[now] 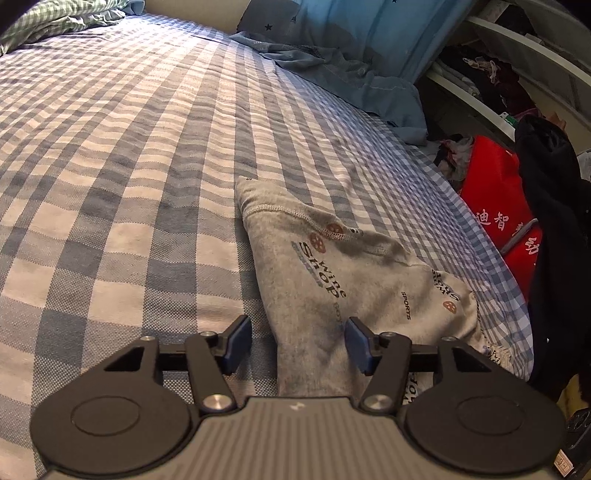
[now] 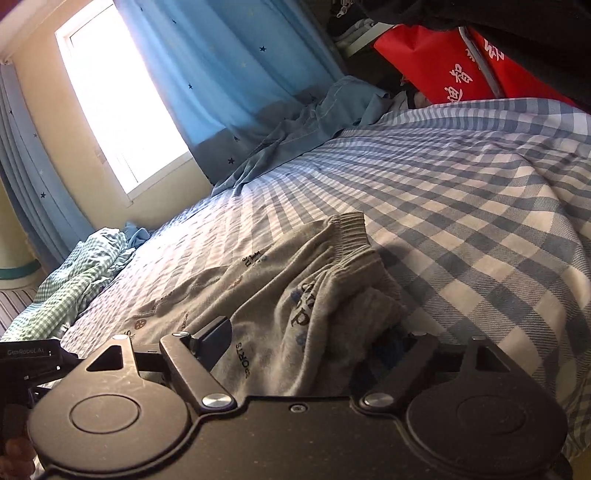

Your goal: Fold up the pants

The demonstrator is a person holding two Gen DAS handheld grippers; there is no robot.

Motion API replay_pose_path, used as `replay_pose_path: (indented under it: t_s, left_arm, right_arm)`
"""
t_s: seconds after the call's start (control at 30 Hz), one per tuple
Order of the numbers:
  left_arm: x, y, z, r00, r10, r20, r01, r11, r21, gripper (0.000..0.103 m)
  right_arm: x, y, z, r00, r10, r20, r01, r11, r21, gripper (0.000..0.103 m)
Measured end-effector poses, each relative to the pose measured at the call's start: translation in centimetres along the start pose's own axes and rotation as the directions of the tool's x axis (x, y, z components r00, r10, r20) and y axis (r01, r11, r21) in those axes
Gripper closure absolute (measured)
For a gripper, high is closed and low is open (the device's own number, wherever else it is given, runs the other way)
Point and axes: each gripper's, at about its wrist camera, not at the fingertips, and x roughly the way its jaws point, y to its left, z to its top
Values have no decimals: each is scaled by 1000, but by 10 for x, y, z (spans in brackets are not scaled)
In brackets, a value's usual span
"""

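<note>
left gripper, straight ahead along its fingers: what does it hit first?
Most likely the grey printed cotton pants. The left gripper is open, and the grey fabric already lies between and just beyond its blue pads. Past the pants is only the blue-and-white checked bedsheet. Depth is unclear.

Right finger pad of the right gripper (image 2: 306, 354) buried under the bunched grey pants (image 2: 295, 295), so spread of jaws unclear. In the left wrist view, lower stretch of pants (image 1: 332, 295) hidden behind the left gripper (image 1: 298, 345) body. Red bag (image 2: 443, 62) lettering half covered by dark cloth (image 2: 517, 18), cut by the top edge.
</note>
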Motion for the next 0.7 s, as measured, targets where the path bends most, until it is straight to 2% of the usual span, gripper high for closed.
replay_pose_path:
  t_s: [0.07, 0.1, 0.13, 0.23, 0.33, 0.4, 0.5, 0.7]
  left_arm:
    - [-1, 1, 1, 1000, -21, 2, 21, 1000, 7, 70]
    - [-2, 1, 2, 1000, -28, 4, 28, 1000, 0, 71]
    - [-3, 1, 3, 999, -31, 8, 31, 1000, -4, 75]
    - [-7, -5, 6, 999, -44, 22, 44, 999, 12, 83]
    - [-14, -15, 14, 998, -55, 43, 52, 996, 78, 84]
    - [-19, -19, 26, 996, -82, 46, 77, 991, 106, 85]
    - [-28, -12, 51, 992, -109, 68, 102, 990, 92, 85]
    - [-58, 20, 104, 978, -17, 207, -6, 994, 107, 85]
  right_arm:
    - [3, 2, -1, 1000, 1, 7, -1, 1000, 9, 56]
    - [3, 2, -2, 1000, -1, 13, 1, 1000, 19, 63]
    - [3, 2, -2, 1000, -7, 25, 6, 1000, 29, 73]
    - [0, 5, 0, 999, -7, 49, 7, 1000, 14, 80]
    - [-3, 22, 5, 997, -3, 71, 8, 997, -81, 82]
    - [-2, 34, 14, 997, 24, 78, -15, 993, -119, 82]
    - [8, 54, 33, 993, 85, 76, -73, 986, -148, 83]
    - [53, 107, 61, 974, 215, 71, -199, 963, -180, 83]
